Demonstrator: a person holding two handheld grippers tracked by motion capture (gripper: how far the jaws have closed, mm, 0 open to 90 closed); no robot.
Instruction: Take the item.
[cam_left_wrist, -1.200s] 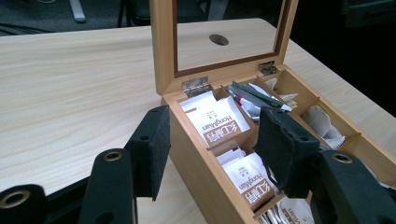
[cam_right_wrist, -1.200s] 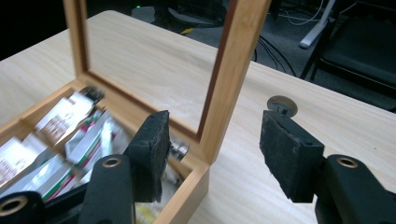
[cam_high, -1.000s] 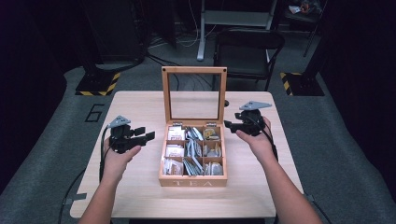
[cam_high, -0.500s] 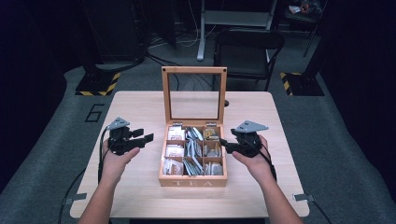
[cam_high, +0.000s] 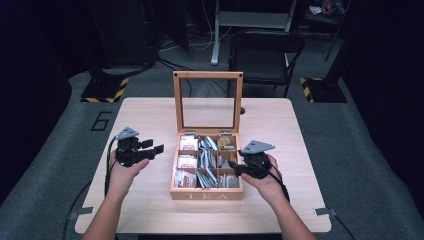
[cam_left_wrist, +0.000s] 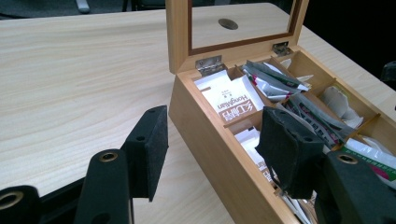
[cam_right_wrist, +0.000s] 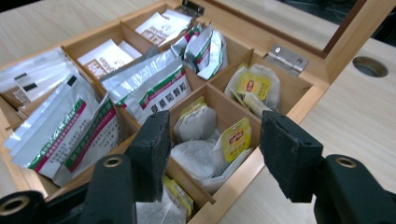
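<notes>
A wooden tea box stands mid-table with its glass lid upright. Its compartments hold white sachets, silver green-striped packets and yellow-tagged tea bags. My left gripper hovers open just left of the box, and in the left gripper view its jaws straddle the box's left wall. At the box's right side my right gripper is open too. Its jaws stand over the right wall and the middle right compartment of tea bags, gripping nothing.
The light wooden table has a round cable hole behind the box. A black chair stands beyond the far edge. Bare tabletop lies to the left and right of the box.
My right gripper has come toward the person along the box's right side and lowered, from beside the back corner to the middle right compartment. The left gripper has hardly moved.
</notes>
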